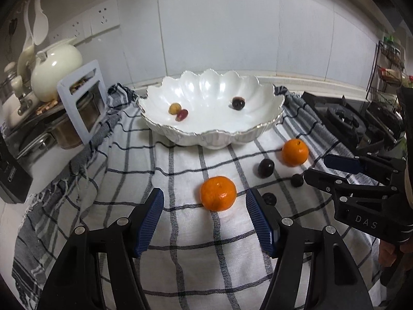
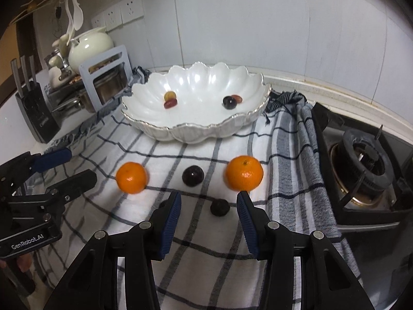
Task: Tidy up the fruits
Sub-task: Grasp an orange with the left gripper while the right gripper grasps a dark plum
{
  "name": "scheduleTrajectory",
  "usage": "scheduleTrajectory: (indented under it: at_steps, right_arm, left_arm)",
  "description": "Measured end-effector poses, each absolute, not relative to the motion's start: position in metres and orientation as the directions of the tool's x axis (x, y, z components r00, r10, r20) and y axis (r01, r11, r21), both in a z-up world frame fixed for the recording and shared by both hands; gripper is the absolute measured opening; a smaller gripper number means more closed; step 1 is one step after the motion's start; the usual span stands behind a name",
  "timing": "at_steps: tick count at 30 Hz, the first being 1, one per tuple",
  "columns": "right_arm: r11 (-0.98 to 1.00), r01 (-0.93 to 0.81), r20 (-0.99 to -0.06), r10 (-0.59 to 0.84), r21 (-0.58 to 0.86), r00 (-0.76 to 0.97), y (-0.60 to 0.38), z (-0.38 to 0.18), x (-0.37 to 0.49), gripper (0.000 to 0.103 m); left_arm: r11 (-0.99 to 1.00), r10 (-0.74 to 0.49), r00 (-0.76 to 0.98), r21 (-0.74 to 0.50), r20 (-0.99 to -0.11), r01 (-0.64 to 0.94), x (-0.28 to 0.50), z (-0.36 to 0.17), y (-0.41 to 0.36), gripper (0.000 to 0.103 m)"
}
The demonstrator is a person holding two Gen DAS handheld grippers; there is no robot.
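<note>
My left gripper (image 1: 204,199) spread wide, near orange (image 1: 218,193) on checked cloth (image 1: 180,232) between its fingers, my right gripper (image 2: 208,198) open over small dark fruit (image 2: 219,207), far orange (image 2: 244,172) by right fingertip, scalloped bowl (image 2: 160,129) behind, few small fruits inside

You saw two bright orange mandarins (image 2: 131,177) (image 2: 244,172) on a white cloth with dark blue-grey checks (image 2: 201,242), dark purple round fruits (image 2: 192,175), and a glossy white scalloped bowl (image 2: 196,129).

small dark fruit (image 2: 219,207) between spread fingers (image 2: 170,217)
</note>
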State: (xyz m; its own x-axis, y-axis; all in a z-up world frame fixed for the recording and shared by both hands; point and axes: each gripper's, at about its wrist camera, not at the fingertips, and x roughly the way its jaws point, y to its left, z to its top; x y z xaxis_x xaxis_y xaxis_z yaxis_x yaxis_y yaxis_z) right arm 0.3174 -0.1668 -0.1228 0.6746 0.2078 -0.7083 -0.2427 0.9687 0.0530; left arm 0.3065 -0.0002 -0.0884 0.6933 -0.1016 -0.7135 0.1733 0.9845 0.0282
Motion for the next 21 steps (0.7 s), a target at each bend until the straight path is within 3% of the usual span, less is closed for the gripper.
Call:
scheduleTrajectory:
  at_steps: [21]
  right_arm:
    - [0.972, -0.235, -0.755, 0.171, 0.024, 0.632, -0.165, -0.158, 0.342, 0.036]
  left_arm:
    - [0.976, -0.141, 0.635, 0.002, -0.759, 0.219, 0.337, -0.129, -0.008, 0.057]
